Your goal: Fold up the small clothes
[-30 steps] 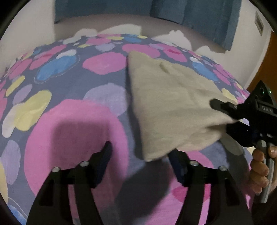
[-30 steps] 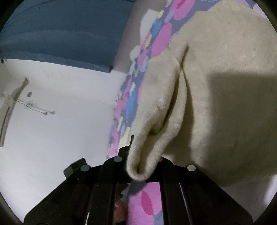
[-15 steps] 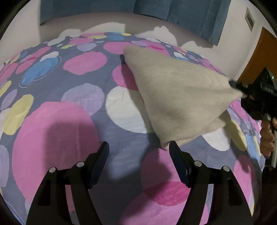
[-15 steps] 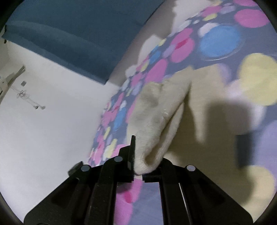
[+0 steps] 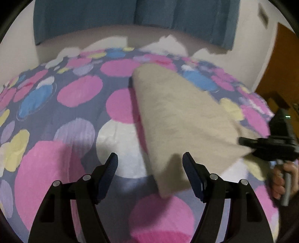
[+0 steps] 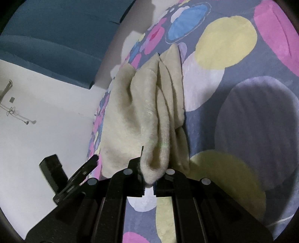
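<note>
A beige knitted garment (image 5: pixel 183 119) lies folded on the spotted bedspread (image 5: pixel 74 115), one corner lifted toward the right. My right gripper (image 6: pixel 149 179) is shut on that bunched corner of the beige garment (image 6: pixel 145 119), and it shows at the right edge of the left wrist view as the right gripper (image 5: pixel 248 142), held by a hand (image 5: pixel 284 177). My left gripper (image 5: pixel 150 168) stands open low over the bed. The garment's near edge hangs between its fingers without the pads touching it.
The bed's far side meets a beige headboard (image 5: pixel 130 35) under blue curtains (image 5: pixel 130 13). A brown door (image 5: pixel 280 61) is at the right. A white wall (image 6: pixel 37 115) with a socket and cable fills the left of the right wrist view.
My right gripper pulled the held corner further right and down, stretching the garment into a long wedge. My left gripper backed away from it and opened a little wider.
</note>
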